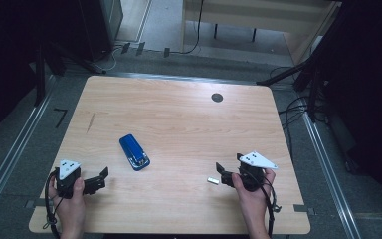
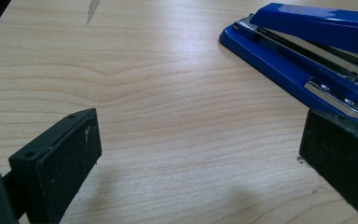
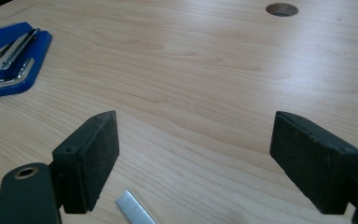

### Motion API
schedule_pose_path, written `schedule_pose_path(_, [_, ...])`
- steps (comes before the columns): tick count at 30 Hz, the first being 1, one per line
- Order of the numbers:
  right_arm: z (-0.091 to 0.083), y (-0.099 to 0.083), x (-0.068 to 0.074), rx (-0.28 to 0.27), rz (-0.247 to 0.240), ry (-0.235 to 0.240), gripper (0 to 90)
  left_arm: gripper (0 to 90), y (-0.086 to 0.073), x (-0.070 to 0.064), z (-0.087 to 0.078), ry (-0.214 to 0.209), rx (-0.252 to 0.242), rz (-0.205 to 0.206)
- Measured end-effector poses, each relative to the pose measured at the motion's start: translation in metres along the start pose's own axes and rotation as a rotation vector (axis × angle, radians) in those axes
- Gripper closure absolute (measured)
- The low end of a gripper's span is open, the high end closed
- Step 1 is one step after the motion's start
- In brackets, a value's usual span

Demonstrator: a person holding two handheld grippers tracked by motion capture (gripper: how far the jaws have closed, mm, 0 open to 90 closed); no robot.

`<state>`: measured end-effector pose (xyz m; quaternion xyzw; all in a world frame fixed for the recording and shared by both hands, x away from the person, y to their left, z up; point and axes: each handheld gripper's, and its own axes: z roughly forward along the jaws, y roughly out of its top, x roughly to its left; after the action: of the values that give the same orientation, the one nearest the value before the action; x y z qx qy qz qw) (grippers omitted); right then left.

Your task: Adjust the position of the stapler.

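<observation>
High view: stapler [image 1: 134,152] lies open mid-table, staple strip [image 1: 213,180] just beside my right gripper [image 1: 222,175]. Both grippers, left [image 1: 99,178] included, gape wide and empty, probably poised for reloading.

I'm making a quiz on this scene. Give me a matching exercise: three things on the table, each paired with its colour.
Things:
1. stapler
2. strip of staples
3. round hole in the table

Colours:
A. dark
B. blue
C. silvery

Pairs: 1-B, 2-C, 3-A
</observation>
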<state>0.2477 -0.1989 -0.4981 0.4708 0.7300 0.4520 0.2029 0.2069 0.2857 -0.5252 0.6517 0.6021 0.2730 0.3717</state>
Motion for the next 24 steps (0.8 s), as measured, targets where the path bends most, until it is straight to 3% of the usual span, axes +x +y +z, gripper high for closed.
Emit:
schedule_pose_path(11, [0.014, 0.009, 0.021, 0.015, -0.05, 0.006, 18.8, 0.0, 0.001, 0.0, 0.002, -0.009, 0.02, 0.011])
schedule_pose_path(17, [0.026, 0.015, 0.038, 0.032, -0.068, 0.046, 20.0, 0.0, 0.001, 0.0, 0.002, -0.023, 0.025, 0.015])
schedule_pose_path(19, [0.031, 0.02, 0.049, 0.043, -0.099, 0.043, 24.2, 0.0, 0.001, 0.001, 0.003, -0.025, 0.037, 0.008])
schedule_pose_path(24, [0.042, 0.024, 0.06, 0.054, -0.11, 0.048, 28.9, 0.0, 0.001, 0.001, 0.003, -0.027, 0.037, 0.009])
